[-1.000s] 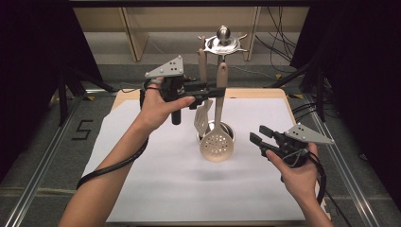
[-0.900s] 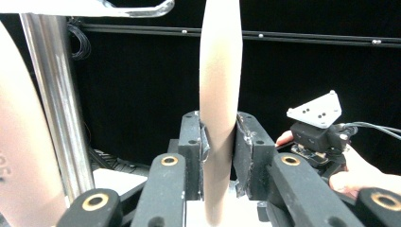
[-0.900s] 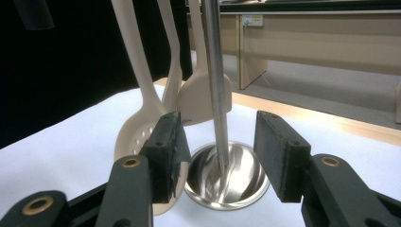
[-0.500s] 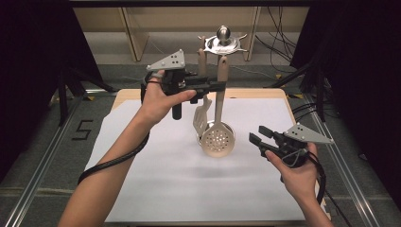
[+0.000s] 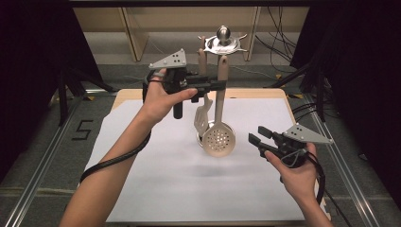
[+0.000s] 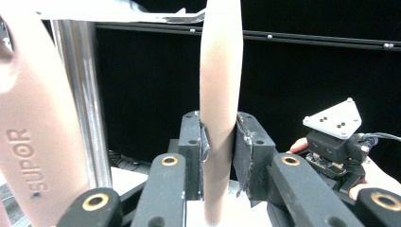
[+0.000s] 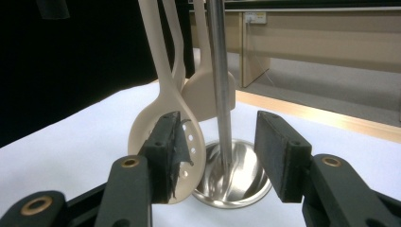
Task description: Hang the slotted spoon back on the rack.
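- Left tool (image 5: 221,85): pinched on the upper handle of the slotted spoon (image 5: 219,138); in the left gripper view the handle (image 6: 218,118) is seen pressed between both pads, upright.
- Right tool (image 5: 257,135): jaws spread, nothing between them; held near the right side of the bench, aimed at the rack's base (image 7: 234,182) and apart from it.
- Slotted spoon: one counted; hung from the top of the utensil rack (image 5: 223,43), bowl low and just above the base, toward the middle of the bench.
- Step in hand, as judged: the spoon is being taken off, or set on, its hook.
- For clean work, the handle is best kept vertical and lifted straight until the hook is cleared, then drawn toward the near side.
- A firm pinch is advised, since the smooth handle may slip or swing.
- The neighbouring utensil should not be knocked; the base could be steadied by the right tool if the rack rocks.
- Other utensils on the rack: one slotted turner (image 5: 202,116) counted in the high view; a third handle (image 7: 201,38) appears in the right gripper view, its type not told.
- Rack: one, steel post and round base.
- Bench (image 5: 156,179): one, white-covered.
- Tools: two.
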### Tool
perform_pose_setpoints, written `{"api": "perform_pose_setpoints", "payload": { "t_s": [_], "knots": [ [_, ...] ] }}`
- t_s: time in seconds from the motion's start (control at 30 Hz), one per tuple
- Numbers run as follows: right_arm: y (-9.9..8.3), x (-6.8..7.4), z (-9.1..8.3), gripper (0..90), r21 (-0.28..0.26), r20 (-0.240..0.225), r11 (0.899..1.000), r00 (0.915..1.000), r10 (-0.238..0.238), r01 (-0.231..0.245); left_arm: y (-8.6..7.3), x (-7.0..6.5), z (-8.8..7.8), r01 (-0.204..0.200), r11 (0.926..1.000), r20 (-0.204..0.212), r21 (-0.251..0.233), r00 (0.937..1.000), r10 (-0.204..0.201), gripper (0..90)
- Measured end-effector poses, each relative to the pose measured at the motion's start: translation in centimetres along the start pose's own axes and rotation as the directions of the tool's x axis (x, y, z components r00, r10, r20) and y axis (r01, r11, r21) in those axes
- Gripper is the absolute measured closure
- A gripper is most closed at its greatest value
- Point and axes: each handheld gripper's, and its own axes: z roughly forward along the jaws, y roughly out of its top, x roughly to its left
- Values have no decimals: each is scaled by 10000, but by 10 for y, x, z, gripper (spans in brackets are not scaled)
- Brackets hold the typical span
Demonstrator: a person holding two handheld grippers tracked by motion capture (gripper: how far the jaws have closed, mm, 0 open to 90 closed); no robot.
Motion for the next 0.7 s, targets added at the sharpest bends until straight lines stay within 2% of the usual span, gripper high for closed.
{"api": "perform_pose_setpoints", "payload": {
  "t_s": [0.27,0.3,0.4,0.43,0.7],
  "knots": [
    [-1,0,1,524,48,6,10000,10000,45,-46,-3,4,1,243,9997,4,-64,9997,-243,735],
    [-1,-2,2,524,-20,-46,9999,9999,-115,115,-3,4,1,242,9997,20,-79,9997,-241,735],
    [-2,0,2,524,24,-64,10000,10000,45,-45,-4,6,1,326,9995,10,-47,9995,-326,735],
    [-2,-2,2,524,-59,-110,9999,9998,-157,156,-5,6,2,359,9993,25,-44,9994,-359,735],
    [-2,-1,1,524,22,-82,10000,10000,24,-24,-8,9,5,656,9978,-51,-106,9978,-657,727]
  ]
}}
